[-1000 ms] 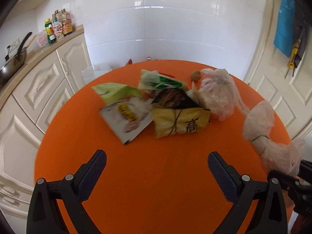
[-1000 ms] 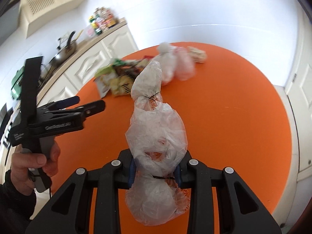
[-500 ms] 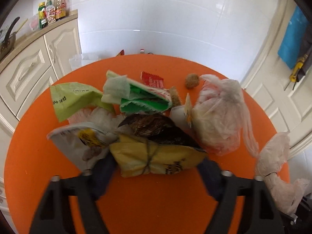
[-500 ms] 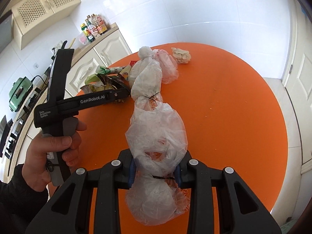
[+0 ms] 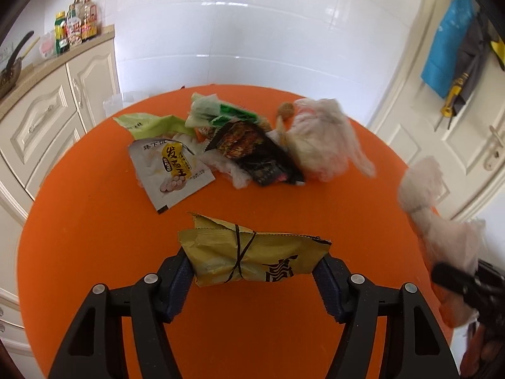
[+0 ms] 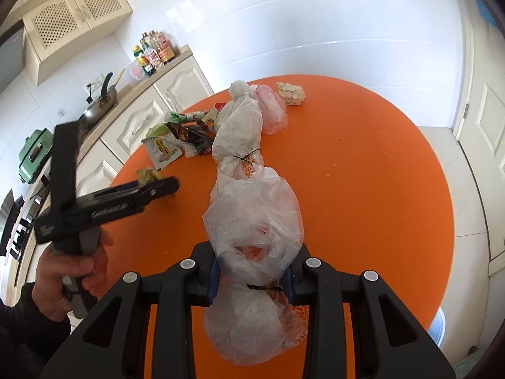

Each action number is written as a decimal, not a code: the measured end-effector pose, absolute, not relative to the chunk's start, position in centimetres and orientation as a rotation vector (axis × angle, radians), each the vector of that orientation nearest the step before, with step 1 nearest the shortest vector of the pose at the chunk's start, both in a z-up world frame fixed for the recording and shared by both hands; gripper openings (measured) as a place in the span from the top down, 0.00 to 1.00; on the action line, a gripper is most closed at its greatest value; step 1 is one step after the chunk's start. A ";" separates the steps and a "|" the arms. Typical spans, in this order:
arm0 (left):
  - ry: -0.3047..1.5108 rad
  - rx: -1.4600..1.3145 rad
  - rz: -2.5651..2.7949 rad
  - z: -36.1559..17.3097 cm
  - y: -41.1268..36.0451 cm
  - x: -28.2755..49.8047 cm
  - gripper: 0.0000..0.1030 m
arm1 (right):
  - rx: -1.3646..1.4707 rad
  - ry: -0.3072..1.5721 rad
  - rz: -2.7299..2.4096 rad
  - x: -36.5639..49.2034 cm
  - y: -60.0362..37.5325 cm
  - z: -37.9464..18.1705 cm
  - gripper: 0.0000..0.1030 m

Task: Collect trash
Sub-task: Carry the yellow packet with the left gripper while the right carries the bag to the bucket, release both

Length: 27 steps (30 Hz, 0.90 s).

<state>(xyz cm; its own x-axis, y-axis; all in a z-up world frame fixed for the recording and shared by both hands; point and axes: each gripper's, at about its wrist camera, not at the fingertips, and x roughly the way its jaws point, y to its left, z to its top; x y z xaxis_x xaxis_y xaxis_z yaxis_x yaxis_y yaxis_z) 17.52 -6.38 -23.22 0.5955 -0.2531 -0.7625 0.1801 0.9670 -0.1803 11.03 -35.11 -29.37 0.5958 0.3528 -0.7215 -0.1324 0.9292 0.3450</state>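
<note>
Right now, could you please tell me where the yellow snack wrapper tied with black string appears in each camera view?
Left wrist view: the yellow snack wrapper sits bottom centre, held across the left gripper.
Right wrist view: only a blurred yellow scrap shows at centre left, at the tip of that gripper.
Shared landmark: the white-and-yellow packet on the orange table.

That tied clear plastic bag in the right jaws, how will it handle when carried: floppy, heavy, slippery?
Probably floppy: the clear plastic bag bulges on both sides of the right gripper, pinched only at a tied waist. Likely light, since the film looks thin with little visible inside. It could slip, as the film is glossy, though the black tie at the pinch may help it catch.
</note>
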 end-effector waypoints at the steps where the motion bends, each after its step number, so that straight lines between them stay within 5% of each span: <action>1: 0.883 -0.080 -0.263 -22.6 -6.4 16.9 0.38 | 0.273 0.882 0.283 10.7 -35.3 -29.1 0.70; 17: 0.674 0.004 -0.580 -11.9 -17.9 10.9 0.38 | 0.341 0.657 0.040 1.8 -43.2 -22.8 0.70; 27: 0.755 0.155 -0.885 -13.8 -32.7 8.1 0.38 | 0.457 0.638 -0.309 -8.9 -54.0 -24.7 0.70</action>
